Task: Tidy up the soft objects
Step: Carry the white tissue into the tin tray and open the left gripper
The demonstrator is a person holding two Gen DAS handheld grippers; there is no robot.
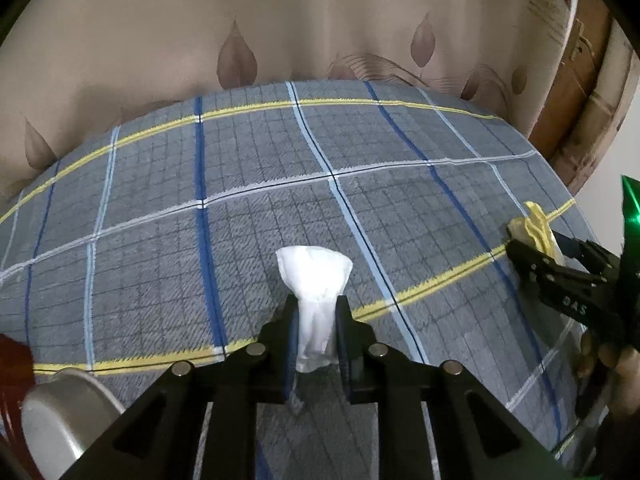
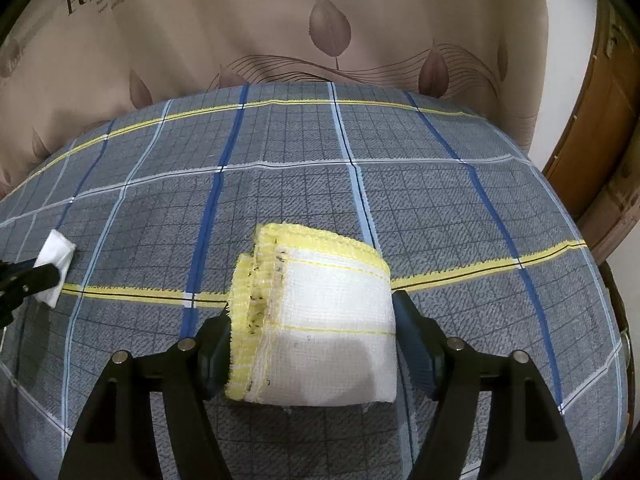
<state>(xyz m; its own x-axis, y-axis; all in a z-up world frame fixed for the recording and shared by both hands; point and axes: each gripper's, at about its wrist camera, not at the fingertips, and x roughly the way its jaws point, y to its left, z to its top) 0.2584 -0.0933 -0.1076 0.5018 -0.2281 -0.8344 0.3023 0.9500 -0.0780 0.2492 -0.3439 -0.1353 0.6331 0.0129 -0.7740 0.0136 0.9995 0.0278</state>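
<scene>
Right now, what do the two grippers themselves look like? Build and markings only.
Both are matte black two-finger units. The left gripper has angular arms with slot cut-outs, round silver pivot pins and dark blue pads. The right gripper matches it: black arms, silver pins, blue ribbed pads. From the left wrist view its side carries pale embossed lettering, with green reflective trim behind it.

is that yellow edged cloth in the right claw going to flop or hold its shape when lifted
The folded cloth probably holds its bundle at first: it sits thick and layered between the right claw's pads. Its loose open weave suggests it is light and floppy, so the free layers at the yellow edge may sag or unfold.
</scene>
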